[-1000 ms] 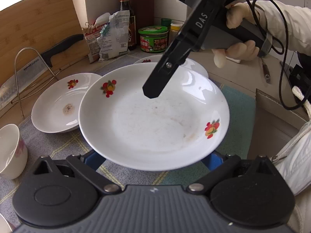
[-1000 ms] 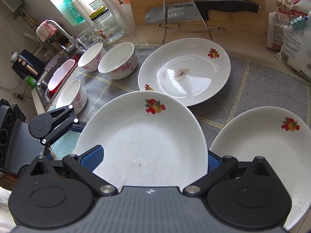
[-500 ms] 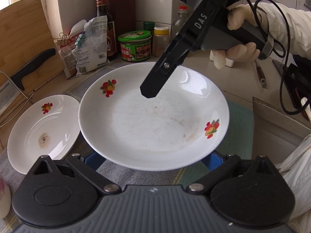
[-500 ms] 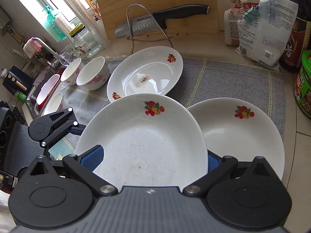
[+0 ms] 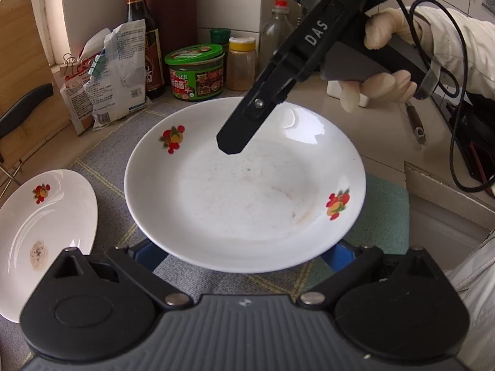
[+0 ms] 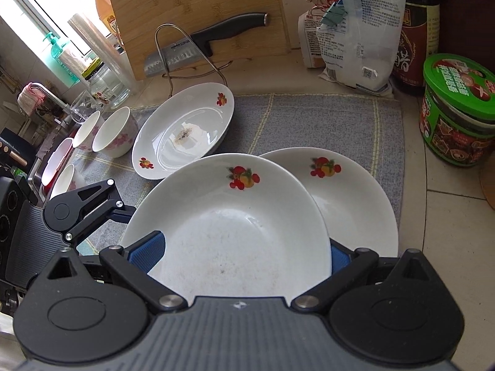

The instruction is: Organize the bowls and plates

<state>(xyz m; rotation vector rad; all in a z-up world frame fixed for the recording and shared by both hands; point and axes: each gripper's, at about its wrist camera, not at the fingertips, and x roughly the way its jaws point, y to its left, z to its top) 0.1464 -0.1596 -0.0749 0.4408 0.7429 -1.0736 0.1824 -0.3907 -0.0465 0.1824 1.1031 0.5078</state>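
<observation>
A white plate with fruit prints [image 5: 244,191] is held in the air by both grippers, one at each side of its rim. It also shows in the right wrist view [image 6: 235,225]. My left gripper [image 5: 244,256] is shut on its near rim. My right gripper [image 6: 238,253] is shut on the opposite rim and shows from outside in the left wrist view [image 5: 232,145]. The held plate hangs partly over a second fruit plate [image 6: 355,198] on the grey mat. A third plate with a food stain [image 6: 185,130] lies further left, also seen in the left wrist view [image 5: 40,235].
Several white bowls with pink flowers [image 6: 114,136] stand at the mat's left end. A cutting board with a knife on a wire rack [image 6: 198,49] stands behind. A snack bag [image 6: 355,37], a dark bottle [image 6: 414,31] and a green tub [image 6: 458,108] line the back right.
Both grippers have carried the held plate to the right, from over the stained plate to over the second fruit plate. The stained plate has slid left in both views.
</observation>
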